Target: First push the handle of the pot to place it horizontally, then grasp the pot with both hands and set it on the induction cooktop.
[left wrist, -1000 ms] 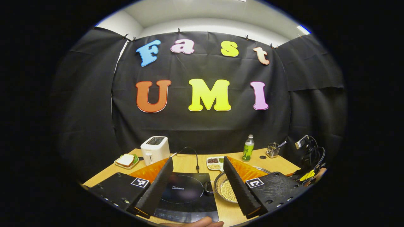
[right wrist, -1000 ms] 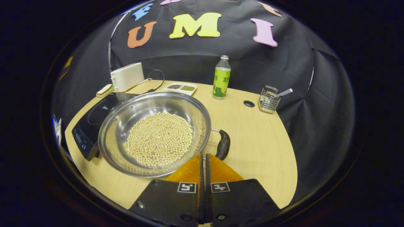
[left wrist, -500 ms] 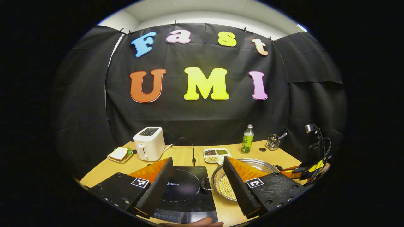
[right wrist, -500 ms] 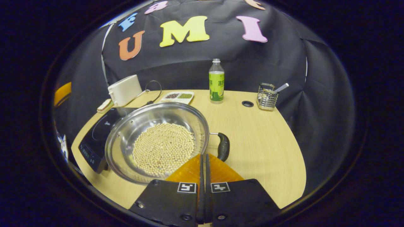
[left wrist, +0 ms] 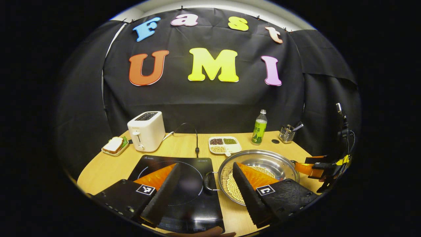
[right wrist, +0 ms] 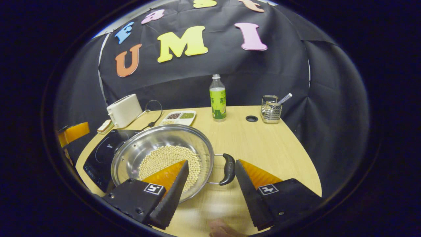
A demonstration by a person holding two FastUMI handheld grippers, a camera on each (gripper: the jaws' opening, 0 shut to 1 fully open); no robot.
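Now Both Grippers Stand Open at the Pot

Nearest, the right gripper (right wrist: 208, 186) has its black-and-orange fingers spread wide, gripping nothing, with the pot's black right handle (right wrist: 228, 169) between them and untouched. Likewise the left gripper (left wrist: 207, 191) gapes empty, framing the small left handle (left wrist: 209, 181). Just beyond, the shiny round steel pot (right wrist: 154, 144), part-filled with pale soybeans (right wrist: 164, 157), sits on the light wooden table (right wrist: 263, 148), beside the flat black induction cooktop (left wrist: 184, 187) rather than on it. Farther back stand a white toaster (left wrist: 146, 130), a white divided dish of beans (left wrist: 224, 145), a green-labelled bottle (right wrist: 217, 97) and a wire holder (right wrist: 271, 109).
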